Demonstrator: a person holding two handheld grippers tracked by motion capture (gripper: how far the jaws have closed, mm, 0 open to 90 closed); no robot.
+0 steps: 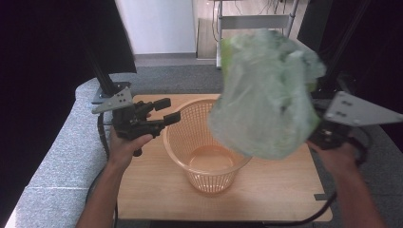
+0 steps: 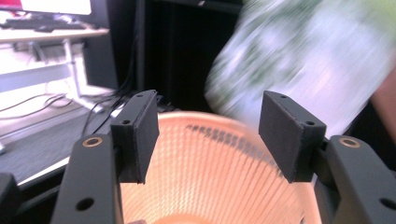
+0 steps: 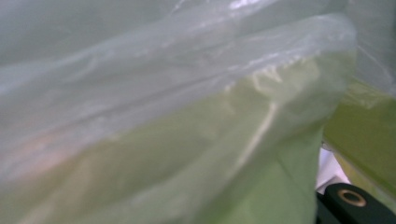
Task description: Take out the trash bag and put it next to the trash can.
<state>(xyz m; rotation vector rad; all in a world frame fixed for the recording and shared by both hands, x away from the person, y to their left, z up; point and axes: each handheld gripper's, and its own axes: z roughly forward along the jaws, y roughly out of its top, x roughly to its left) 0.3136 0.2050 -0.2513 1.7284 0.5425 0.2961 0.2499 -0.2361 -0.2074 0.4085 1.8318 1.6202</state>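
Observation:
An orange mesh basket [image 1: 209,183] stands upright on the wooden table [image 1: 285,190]. My left gripper [image 1: 168,110] is open at the basket's left rim, nothing between its jaws; in the left gripper view its fingers [image 2: 140,135] frame the basket [image 2: 210,186]. A pale green translucent plastic bag [image 1: 266,104] hangs in the air above the right half of the basket. My right gripper [image 1: 328,133] holds it from the right, its jaws hidden by the plastic. The bag [image 3: 163,116] covers the right gripper view and appears blurred [image 2: 303,60] in the left gripper view.
The table is small, with grey carpeted floor [image 1: 52,156] around it. Black tripod legs [image 1: 102,76] rise behind the left gripper. A metal shelf frame [image 1: 254,21] stands at the back. Bare wood lies in front of the basket.

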